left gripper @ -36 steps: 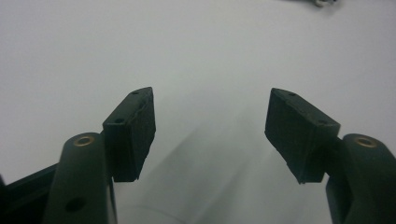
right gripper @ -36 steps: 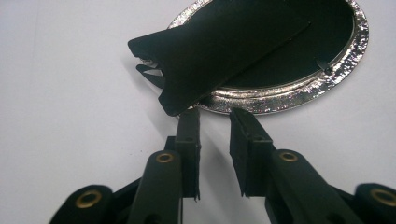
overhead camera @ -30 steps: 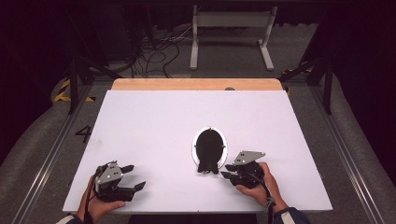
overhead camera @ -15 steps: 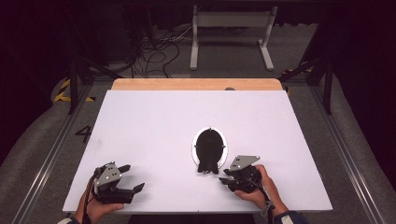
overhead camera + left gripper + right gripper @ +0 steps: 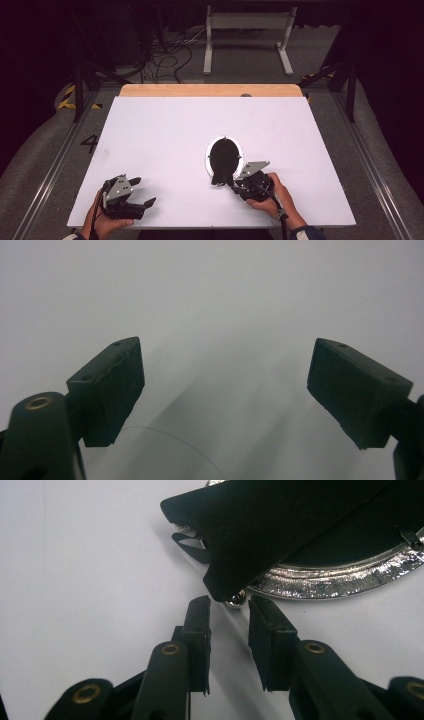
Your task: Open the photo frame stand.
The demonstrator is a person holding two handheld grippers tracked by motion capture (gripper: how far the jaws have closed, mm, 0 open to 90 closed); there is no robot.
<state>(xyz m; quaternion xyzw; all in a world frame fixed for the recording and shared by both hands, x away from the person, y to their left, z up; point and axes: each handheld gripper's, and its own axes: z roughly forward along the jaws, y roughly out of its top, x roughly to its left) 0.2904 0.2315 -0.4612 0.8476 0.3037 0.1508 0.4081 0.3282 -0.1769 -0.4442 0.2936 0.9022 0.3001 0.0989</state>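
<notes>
the left gripper (image 5: 142, 192) rests at the near left of the white table (image 5: 165, 130), jaws spread wide with bare tabletop between them; in the left gripper view its two black pads (image 5: 107, 390) stand well apart and hold nothing. it looks idle for this step.

the right gripper (image 5: 234, 184) does the work at the near right. its jaws have just been closing and stand close together with a narrow gap left between them, not clamped on anything. just beyond its tips lies the oval silver-rimmed frame with a black velvet back (image 5: 224, 159), face down on the table. the frame's black velvet stand flap (image 5: 260, 535) reaches toward the gripper, and a small silver bead at the rim (image 5: 236, 600) sits just ahead of the gap between the pads, perhaps touching the flap's corner; i cannot tell whether either pad touches it.

judging from this, the step in hand is lining up a pinch on the near end of the frame or its flap. the next move calls for a short push forward so the pads straddle the flap's corner, then a firm squeeze before lifting. the shiny rim may slip on the smooth table if it is nudged first.

beyond the frame the table runs to a pale wooden edge strip (image 5: 210, 90).
</notes>
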